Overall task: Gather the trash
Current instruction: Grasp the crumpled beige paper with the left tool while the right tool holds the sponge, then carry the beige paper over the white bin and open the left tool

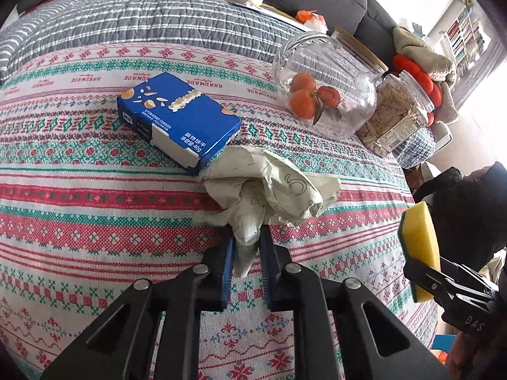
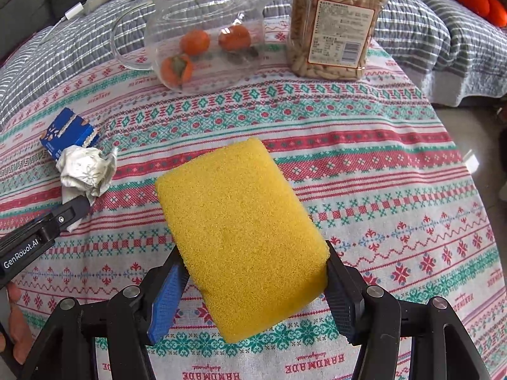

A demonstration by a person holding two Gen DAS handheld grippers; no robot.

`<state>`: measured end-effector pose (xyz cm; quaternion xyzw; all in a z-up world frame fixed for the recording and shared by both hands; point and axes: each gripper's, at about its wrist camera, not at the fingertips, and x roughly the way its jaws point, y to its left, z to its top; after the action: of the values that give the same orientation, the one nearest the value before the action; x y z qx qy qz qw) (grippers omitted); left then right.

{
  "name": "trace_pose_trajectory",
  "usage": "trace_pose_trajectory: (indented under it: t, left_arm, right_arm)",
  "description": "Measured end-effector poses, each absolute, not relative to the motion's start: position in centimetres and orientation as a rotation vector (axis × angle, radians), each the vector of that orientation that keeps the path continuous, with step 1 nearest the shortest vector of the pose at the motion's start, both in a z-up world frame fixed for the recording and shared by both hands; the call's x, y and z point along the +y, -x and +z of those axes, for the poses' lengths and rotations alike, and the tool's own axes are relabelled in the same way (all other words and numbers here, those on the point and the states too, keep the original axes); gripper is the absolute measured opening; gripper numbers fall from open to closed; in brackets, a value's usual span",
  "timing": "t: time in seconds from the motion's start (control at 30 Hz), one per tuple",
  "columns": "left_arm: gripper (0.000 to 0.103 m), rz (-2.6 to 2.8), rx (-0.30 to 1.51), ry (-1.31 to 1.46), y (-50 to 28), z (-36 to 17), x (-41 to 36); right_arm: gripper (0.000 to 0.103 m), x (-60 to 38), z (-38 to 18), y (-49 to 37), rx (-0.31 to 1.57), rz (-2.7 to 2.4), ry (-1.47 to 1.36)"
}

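Observation:
My left gripper (image 1: 247,237) is shut on a crumpled white paper ball (image 1: 269,183), which rests against a blue snack box (image 1: 177,117) on the patterned tablecloth. The paper ball (image 2: 85,171), the box (image 2: 68,133) and the left gripper (image 2: 76,209) also show at the left of the right wrist view. My right gripper (image 2: 253,272) is shut on a yellow sponge (image 2: 240,231) with a green backing, held above the table. The sponge (image 1: 421,247) and right gripper (image 1: 424,272) show at the right edge of the left wrist view.
A glass jar with oranges (image 1: 323,82) (image 2: 202,28) and a plastic jar of seeds (image 1: 396,114) (image 2: 332,22) stand at the far side of the tablecloth (image 2: 364,190). A grey striped quilt (image 1: 126,22) lies behind. The table edge drops off at the right (image 2: 469,133).

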<state>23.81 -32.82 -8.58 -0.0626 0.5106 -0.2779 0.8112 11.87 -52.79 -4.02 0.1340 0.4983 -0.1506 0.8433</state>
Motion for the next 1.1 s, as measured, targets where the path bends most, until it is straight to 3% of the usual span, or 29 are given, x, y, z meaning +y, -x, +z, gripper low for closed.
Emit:
trace_pose_trajectory:
  t: [0.6, 1.1]
  left_arm:
    - [0.008, -0.548, 1.037, 0.031, -18.6, -1.9, -18.8]
    - [0.008, -0.342, 1.002, 0.09, -17.7, -0.3, -3.1]
  right_arm:
    - [0.068, -45.9, -1.0, -12.0, 1.01, -0.225, -0.31]
    - [0.068, -35.2, -0.6, -14.1, 1.016, -0.089, -0.157]
